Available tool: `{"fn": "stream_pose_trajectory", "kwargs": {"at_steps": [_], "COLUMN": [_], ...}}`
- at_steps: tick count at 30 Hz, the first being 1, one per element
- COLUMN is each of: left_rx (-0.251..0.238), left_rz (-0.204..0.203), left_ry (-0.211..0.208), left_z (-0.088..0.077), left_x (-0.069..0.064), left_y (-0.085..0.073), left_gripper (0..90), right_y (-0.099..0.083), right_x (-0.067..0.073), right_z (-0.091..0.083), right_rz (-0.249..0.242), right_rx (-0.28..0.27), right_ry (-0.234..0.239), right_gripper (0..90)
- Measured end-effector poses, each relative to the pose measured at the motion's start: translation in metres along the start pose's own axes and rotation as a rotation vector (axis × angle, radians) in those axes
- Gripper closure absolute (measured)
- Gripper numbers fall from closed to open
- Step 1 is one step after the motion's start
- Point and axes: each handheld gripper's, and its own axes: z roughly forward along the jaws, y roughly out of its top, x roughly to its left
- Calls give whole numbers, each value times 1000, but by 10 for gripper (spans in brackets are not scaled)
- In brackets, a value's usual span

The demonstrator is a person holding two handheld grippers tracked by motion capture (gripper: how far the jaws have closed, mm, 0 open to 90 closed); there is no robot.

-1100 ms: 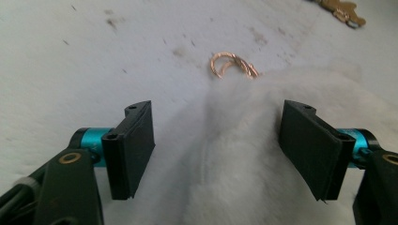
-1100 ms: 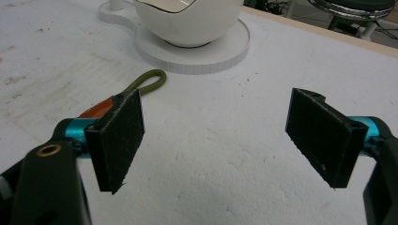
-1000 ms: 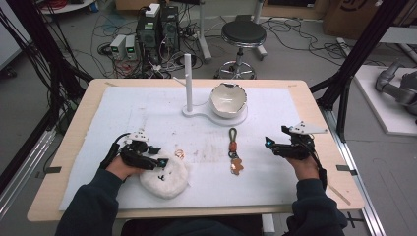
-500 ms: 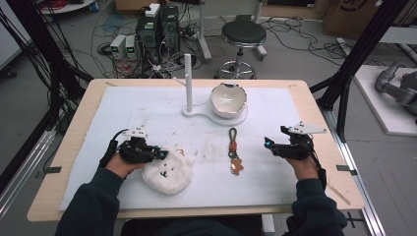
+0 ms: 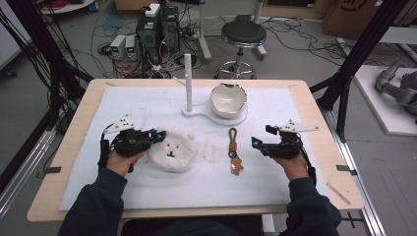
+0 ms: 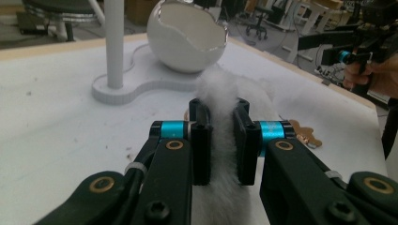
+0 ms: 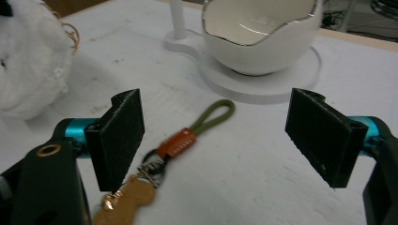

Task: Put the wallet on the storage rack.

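At the near side of the white cloth-covered wooden table [image 5: 69,162], the person's left hand is holding the left gripper [image 6: 219,140], whose black jaws are clamping a fluffy white round plush toy with a stitched face [image 5: 172,150]. They have just been closing, and the fur is now squeezed into a narrow ridge between the pads, as the left gripper view is showing. The plush is lying just right of that hand, its face turned up, left of the table's middle.

Over on the other side, the right gripper [image 5: 260,144] is hovering with its jaws standing wide apart and nothing between the pads. Under it, in the right gripper view, a keychain with an olive-green cord loop, an orange tag and a tan bear charm [image 7: 180,143] is lying flat on the cloth, between the plush and the right gripper.

Farther back, a white eggshell-shaped ceramic bowl with a jagged rim [image 5: 227,100] is sitting on a white figure-eight base [image 5: 196,112], beside a white upright post [image 5: 187,81].
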Motion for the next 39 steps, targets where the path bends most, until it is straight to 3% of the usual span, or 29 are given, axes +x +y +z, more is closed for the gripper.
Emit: {"fn": "stream_pose_trajectory", "kwargs": {"at_steps": [8,10,11,14,17,21,26,29,30,32,33,34,35,38,39], "left_rx": [-71,-74,-76,-82,-75,-67,-108,-119,-123,-114,-117,-117,-112,-63,-3], "left_rz": [29,35,39,56,68,85,85,80,78,74,69,69,65,47,31], "left_ry": [-18,-21,-26,-58,-70,-83,-96,-104,-107,-115,-117,-117,-119,-123,-127], "left_z": [11,12,14,22,28,34,34,33,33,35,35,35,36,38,41], "left_x": [-19,-22,-25,-37,-42,-49,-53,-53,-53,-53,-52,-52,-51,-47,-44], "left_y": [4,5,6,8,8,7,9,9,9,8,7,7,6,3,0], "left_gripper": [800,800,800,800,799,799,799,799,799,798,798,797,797,787,782], "right_y": [4,4,6,7,7,6,1,0,0,0,1,1,2,5,6], "right_x": [26,29,33,39,45,60,72,75,75,76,77,77,76,70,68], "right_z": [24,26,29,33,38,52,64,69,69,69,67,67,65,57,55], "right_rz": [-19,-20,-8,3,-15,-39,-49,-60,-60,-67,-80,-80,-92,-89,-84], "right_rx": [12,12,10,0,10,59,114,129,129,124,112,112,103,65,49], "right_ry": [115,125,162,208,229,303,371,419,419,479,484,484,476,428,414], "right_gripper": [201,201,201,201,201,202,213,337,337,575,617,617,682,747,756]}}
